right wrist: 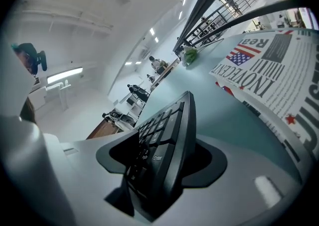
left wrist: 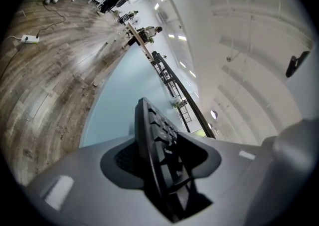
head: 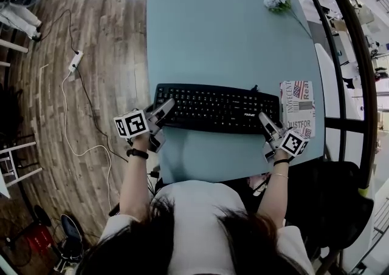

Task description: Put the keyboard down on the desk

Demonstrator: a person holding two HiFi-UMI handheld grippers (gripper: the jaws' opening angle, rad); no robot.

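Note:
A black keyboard (head: 216, 108) lies flat on the pale blue desk (head: 213, 25), close to its near edge. My left gripper (head: 165, 110) holds the keyboard's left end, and in the left gripper view its jaws (left wrist: 159, 155) are shut on the keyboard (left wrist: 154, 135). My right gripper (head: 265, 121) sits at the keyboard's right end. In the right gripper view its jaws (right wrist: 164, 160) stand around the end of the keyboard (right wrist: 169, 130), with slack on both sides.
A folded newspaper (head: 298, 107) lies just right of the keyboard, by the desk's right edge. A small bunch of white flowers (head: 278, 0) rests at the far right. On the wooden floor to the left lies a power strip (head: 75, 60) with its cable.

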